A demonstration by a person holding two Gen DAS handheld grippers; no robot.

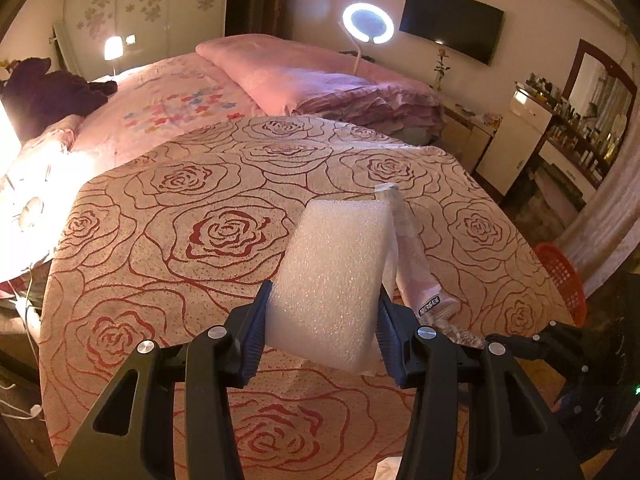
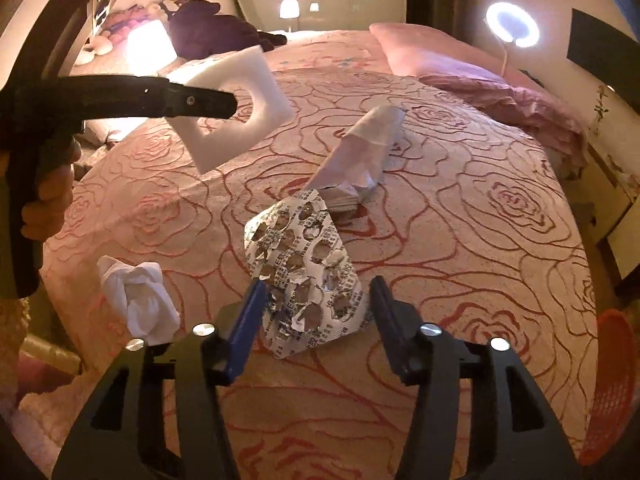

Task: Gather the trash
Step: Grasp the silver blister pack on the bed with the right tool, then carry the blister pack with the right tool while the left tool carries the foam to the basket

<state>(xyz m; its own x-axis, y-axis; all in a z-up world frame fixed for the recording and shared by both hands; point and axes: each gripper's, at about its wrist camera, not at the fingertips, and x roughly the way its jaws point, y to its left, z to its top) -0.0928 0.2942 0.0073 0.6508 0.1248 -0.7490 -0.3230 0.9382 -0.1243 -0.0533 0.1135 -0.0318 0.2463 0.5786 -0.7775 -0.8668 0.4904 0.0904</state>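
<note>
My left gripper [image 1: 322,312] is shut on a white foam block [image 1: 334,276] and holds it above the rose-patterned bedspread [image 1: 180,208]. The right wrist view shows the same foam block [image 2: 240,96], with a cut-out hole, lifted in the left gripper's fingers [image 2: 200,102]. My right gripper [image 2: 316,300] is open, its jaws on either side of an empty silver pill blister sheet [image 2: 304,272] that lies on the bedspread [image 2: 460,220]. A crumpled white tissue [image 2: 138,296] lies to its left. A pink-white plastic wrapper [image 2: 360,152] lies beyond; it also shows in the left wrist view [image 1: 416,264].
An orange-red mesh basket [image 1: 562,280] stands off the bed's right edge, also at the right wrist view's lower right [image 2: 612,380]. Pink quilt [image 1: 320,76] and dark plush toy [image 1: 48,88] lie at the bed's far end. A ring lamp [image 1: 368,24] glows behind.
</note>
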